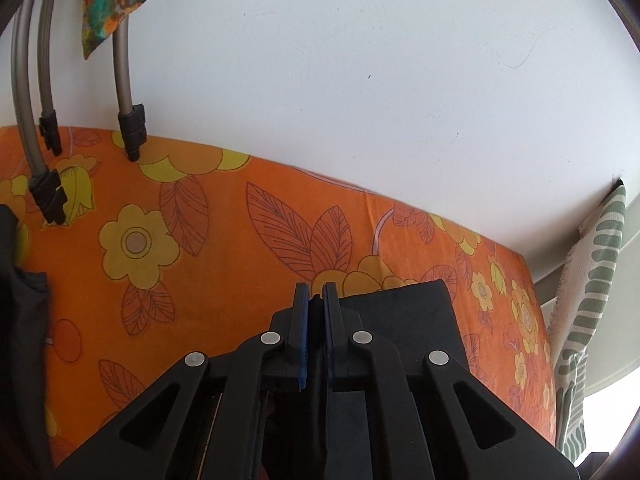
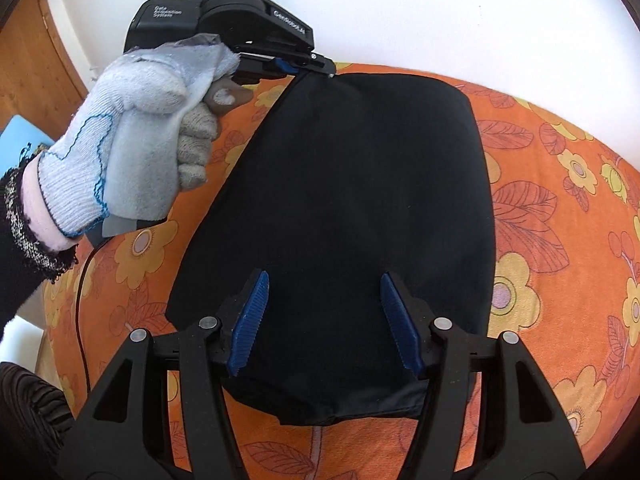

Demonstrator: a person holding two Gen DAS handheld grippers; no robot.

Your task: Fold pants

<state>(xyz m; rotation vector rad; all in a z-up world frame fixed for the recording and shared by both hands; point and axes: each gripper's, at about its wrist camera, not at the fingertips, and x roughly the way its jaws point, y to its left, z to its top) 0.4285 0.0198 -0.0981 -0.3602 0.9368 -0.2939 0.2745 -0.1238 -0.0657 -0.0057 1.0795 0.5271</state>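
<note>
The black pants [image 2: 352, 208] lie folded into a compact dark block on the orange flowered bedsheet [image 2: 560, 240], which reaches back to a white wall [image 1: 400, 60]. The left gripper [image 1: 316, 312] has its blue pads pressed together on a thin fold of black cloth at the pants' far left corner; from the right wrist view its tip [image 2: 316, 68] meets that corner just where the edge turns. A hand in a white knitted glove [image 2: 132, 136] grips its handle, with a dark sleeve at the wrist. The right gripper [image 2: 324, 316] hangs over the near end of the pants, its jaws standing well apart and holding nothing, with only the cloth lying below them. At the far left, grey metal legs [image 1: 124, 80] with black feet rest on the sheet. A green-striped cloth [image 1: 588, 288] hangs at the right edge of the bed.
</note>
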